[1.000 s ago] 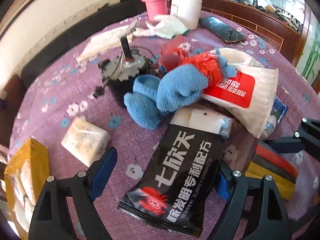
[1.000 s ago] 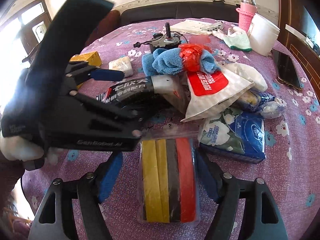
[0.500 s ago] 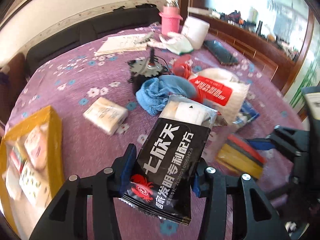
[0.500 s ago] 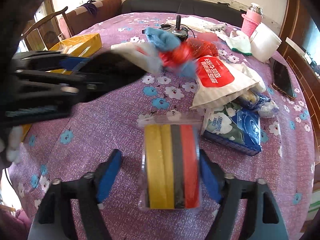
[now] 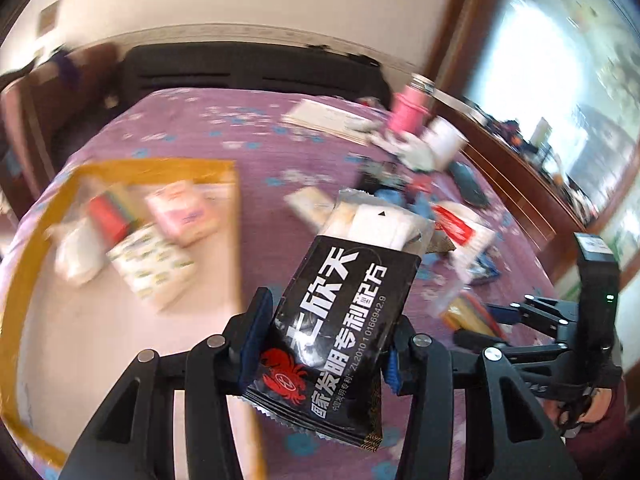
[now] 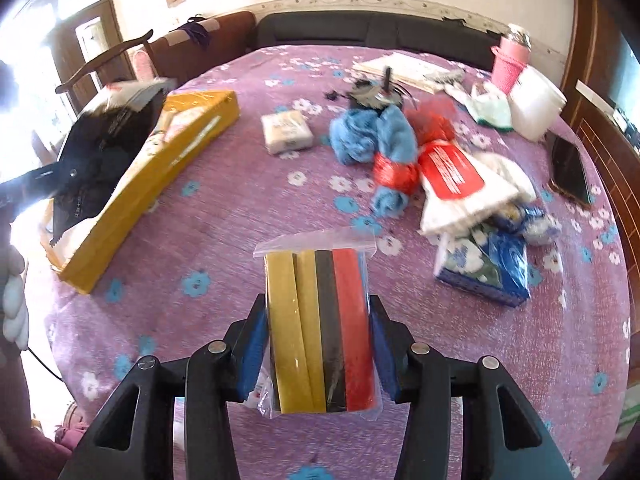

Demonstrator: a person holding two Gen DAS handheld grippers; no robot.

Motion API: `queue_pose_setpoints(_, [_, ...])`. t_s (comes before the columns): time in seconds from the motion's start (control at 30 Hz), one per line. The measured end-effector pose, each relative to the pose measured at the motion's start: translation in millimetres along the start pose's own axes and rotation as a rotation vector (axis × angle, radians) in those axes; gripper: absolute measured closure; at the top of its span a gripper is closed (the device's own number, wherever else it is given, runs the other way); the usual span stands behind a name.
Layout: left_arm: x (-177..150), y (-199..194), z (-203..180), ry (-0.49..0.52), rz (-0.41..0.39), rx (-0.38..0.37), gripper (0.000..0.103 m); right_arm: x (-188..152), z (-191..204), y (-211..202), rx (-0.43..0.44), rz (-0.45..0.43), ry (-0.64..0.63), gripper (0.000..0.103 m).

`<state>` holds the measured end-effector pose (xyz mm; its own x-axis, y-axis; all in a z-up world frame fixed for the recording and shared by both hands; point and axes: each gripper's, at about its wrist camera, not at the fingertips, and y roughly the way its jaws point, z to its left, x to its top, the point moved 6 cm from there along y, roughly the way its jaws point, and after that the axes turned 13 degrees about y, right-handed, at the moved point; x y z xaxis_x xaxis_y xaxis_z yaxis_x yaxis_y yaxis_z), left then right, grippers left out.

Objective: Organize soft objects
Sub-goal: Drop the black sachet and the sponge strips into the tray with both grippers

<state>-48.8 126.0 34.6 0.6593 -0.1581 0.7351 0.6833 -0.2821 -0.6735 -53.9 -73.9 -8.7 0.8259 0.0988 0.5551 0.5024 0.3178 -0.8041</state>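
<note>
moved since earlier: left gripper (image 5: 324,344) had the black packet (image 5: 340,320) down over the pile w/ jaws spread wide a sec ago; now it's clamped, lifted & swung over to the yellow box (image 5: 236,216). Right one went from straddling its bag on the cloth to carrying it in the air.

left view, hold: jaws clenched on the black packet's lower half, one pad each side, so the top w/ the white contents sticks up free. Looks like a carry grip, prob for dropping it in the box.

left view, box: open, sits left of the packet; few soft packs already inside (blurry, can't ID them). Packet is above the box's right wall, not inside yet imo.

left view, other hand: right gripper (image 5: 496,320) shows at the right edge w/ smth yellow in it.

right view, hold: right gripper (image 6: 320,352) jaws squeezing a clear bag of colored strips (image 6: 320,328) (yellow, black, red), held off the cloth, well apart from the box (image 6: 160,184).

right view, leftovers: blue towel w/ red net (image 6: 376,140), white bag w/ red label (image 6: 460,184), tissue pack (image 6: 480,272), small white pack (image 6: 286,132) all bunched mid-right, still waiting.

surface: round, purple flowery cloth (image 6: 224,240), cluttered. Phone (image 6: 570,172), white tub (image 6: 534,108), pink bottle (image 6: 508,64) on the far right side.

room: dark sofa behind, wooden chair & bright doorway left, wood cabinet right.
</note>
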Motion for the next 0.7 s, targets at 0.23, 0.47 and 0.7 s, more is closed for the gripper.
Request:
queue_pose_setpoints(0.23, [-32.4, -26.6, 80.9, -0.175, 0.016, 0.142, 0.056, 17.4, 48.3, 0.0, 0.081, -0.012, -0.052, 0.052])
queue_pose_setpoints(0.47, [-44.8, -34.9, 134.2, -0.24, 0.057, 0.228, 0.056, 37.3, 111.4, 11.7, 0.123, -0.011, -0.15, 0.052])
queue_pose_setpoints(0.7, [-45.2, -21.1, 175.6, -0.255, 0.134, 0.268, 0.056, 54.7, 165.6, 35.3, 0.165, 0.021, -0.208, 0.052])
